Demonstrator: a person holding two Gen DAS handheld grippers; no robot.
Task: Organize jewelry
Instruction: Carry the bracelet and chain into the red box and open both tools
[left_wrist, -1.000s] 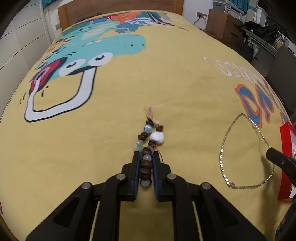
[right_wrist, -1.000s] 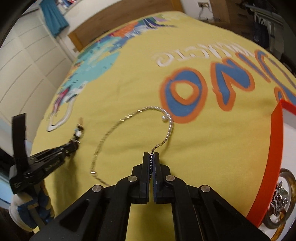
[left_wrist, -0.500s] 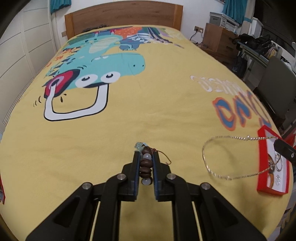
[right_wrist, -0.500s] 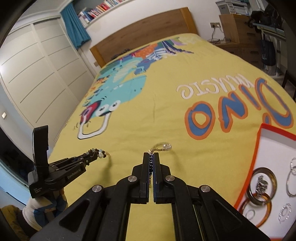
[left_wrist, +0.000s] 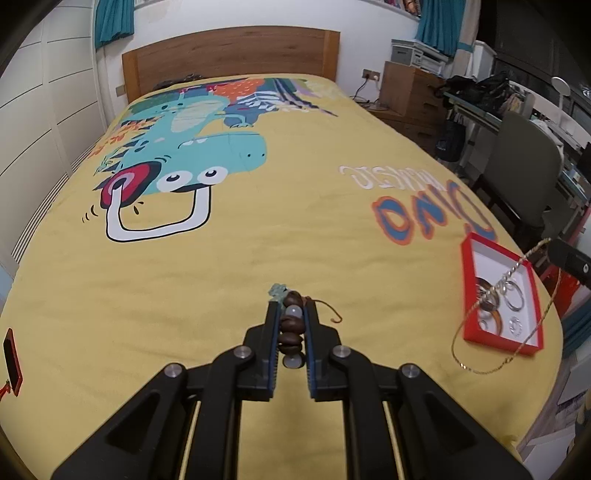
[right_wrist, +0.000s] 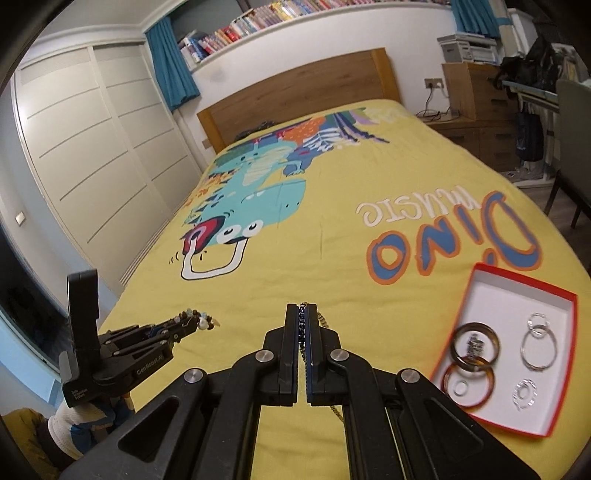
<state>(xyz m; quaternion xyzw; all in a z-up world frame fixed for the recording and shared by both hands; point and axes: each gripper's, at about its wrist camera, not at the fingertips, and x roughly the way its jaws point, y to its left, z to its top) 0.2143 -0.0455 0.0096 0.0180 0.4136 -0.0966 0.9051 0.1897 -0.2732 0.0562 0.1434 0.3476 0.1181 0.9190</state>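
The beaded bracelet (left_wrist: 291, 326) of brown and pale beads is clenched between the jaws of the left gripper (left_wrist: 292, 314), held in the air above the near part of the bed (left_wrist: 258, 240). The thin chain necklace (left_wrist: 517, 273) is pinched in the tightly closed jaws of the right gripper (right_wrist: 303, 314) and hangs in a loop over the red jewelry box (right_wrist: 517, 295), which sits on the yellow dinosaur bedspread at the bed's near right edge. Inside the box lie several rings and bangles (right_wrist: 474, 345). A second ago both pieces still rested on the bedspread with the jaws already closed on them; since then both have been lifted clear, and the necklace has come over to the box.
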